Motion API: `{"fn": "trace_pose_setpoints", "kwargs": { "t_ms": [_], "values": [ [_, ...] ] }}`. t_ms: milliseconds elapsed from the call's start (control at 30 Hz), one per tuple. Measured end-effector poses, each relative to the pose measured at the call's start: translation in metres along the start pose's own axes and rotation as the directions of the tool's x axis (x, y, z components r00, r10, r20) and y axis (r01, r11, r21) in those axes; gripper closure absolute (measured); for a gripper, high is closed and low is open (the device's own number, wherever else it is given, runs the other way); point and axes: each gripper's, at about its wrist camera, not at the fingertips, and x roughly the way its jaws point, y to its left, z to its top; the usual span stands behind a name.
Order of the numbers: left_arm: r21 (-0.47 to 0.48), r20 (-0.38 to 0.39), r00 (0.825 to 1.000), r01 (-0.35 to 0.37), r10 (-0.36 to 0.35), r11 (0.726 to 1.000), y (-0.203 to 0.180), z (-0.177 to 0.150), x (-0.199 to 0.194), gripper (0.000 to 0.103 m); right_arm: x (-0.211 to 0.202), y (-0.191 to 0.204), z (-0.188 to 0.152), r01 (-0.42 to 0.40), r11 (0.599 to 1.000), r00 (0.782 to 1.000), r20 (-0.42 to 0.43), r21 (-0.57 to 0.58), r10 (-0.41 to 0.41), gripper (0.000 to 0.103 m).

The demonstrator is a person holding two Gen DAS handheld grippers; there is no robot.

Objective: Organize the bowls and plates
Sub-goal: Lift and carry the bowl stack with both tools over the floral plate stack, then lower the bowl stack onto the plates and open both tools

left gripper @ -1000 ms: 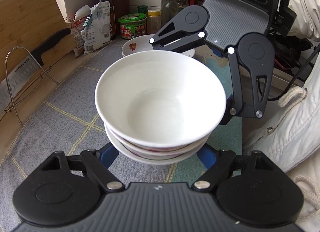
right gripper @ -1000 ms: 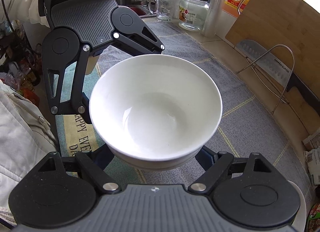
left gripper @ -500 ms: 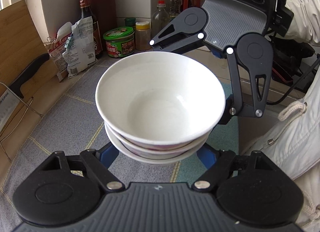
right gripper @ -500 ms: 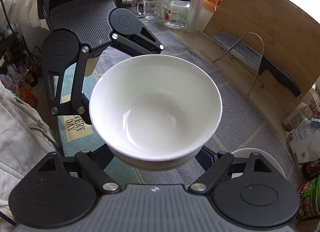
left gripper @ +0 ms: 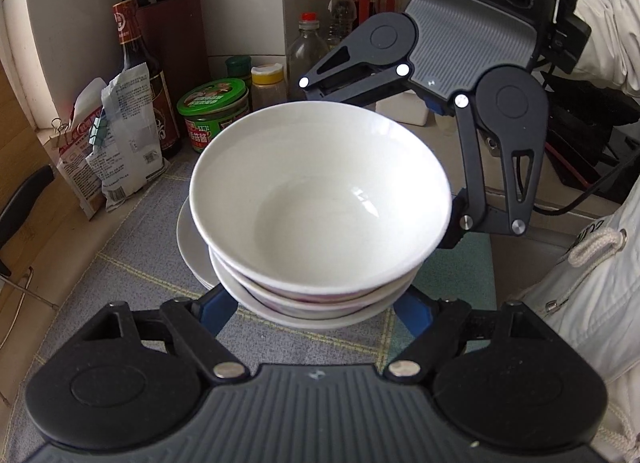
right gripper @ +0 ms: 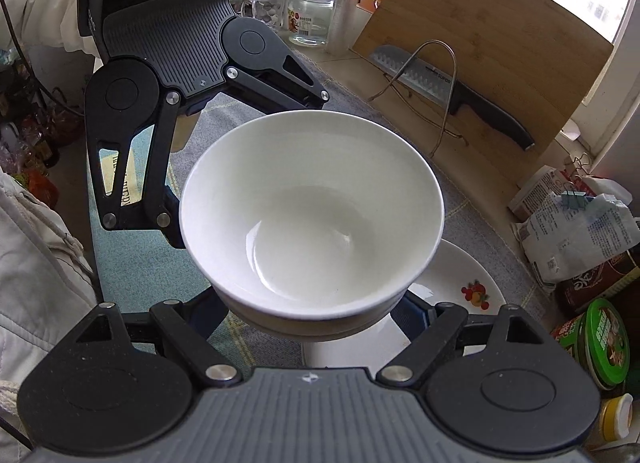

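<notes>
A stack of nested white bowls (left gripper: 320, 203) hangs in the air between both grippers, just above a white plate (left gripper: 187, 241) on the grey cloth. My left gripper (left gripper: 316, 305) is shut on the stack's near side, its blue fingers (left gripper: 216, 311) under the lowest rim. From the opposite side my right gripper (right gripper: 316, 321) is shut on the same stack of bowls (right gripper: 312, 219). In the right wrist view the plate (right gripper: 460, 283) shows a fruit print and lies partly under the stack. Each gripper's fingertips are hidden beneath the bowls.
A knife block (left gripper: 168, 35), a dark sauce bottle (left gripper: 136, 75), clipped bags (left gripper: 116, 143), a green-lidded jar (left gripper: 214, 113) and bottles crowd the corner behind the plate. A cutting board (right gripper: 492, 35), a knife (right gripper: 452, 97) on a wire rack and a glass jar (right gripper: 312, 11) line the wall. A white jacket (left gripper: 588, 291) is close by.
Both grippers have carried the bowl stack along the counter toward the corner with the bottles. The plate, earlier farther off, now lies right under the stack. The grip is unchanged.
</notes>
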Motion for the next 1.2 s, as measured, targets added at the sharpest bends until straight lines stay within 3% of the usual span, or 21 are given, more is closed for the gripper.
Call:
{"fn": "trace_pose_setpoints", "kwargs": {
  "t_ms": [500,1200],
  "values": [
    [0.042,-0.017,1.000,-0.011,0.012,0.999,0.022,0.028,0.051,0.019,-0.004,-0.055,-0.037,0.029,0.999,1.000,0.000,0.035,-0.029,0.013],
    [0.020,-0.038,0.999,-0.005,0.006,1.000,0.036,0.033,0.078,0.019,0.014,-0.078,-0.056,0.013,0.997,1.000,-0.028,0.072,-0.011,0.013]
  ]
}}
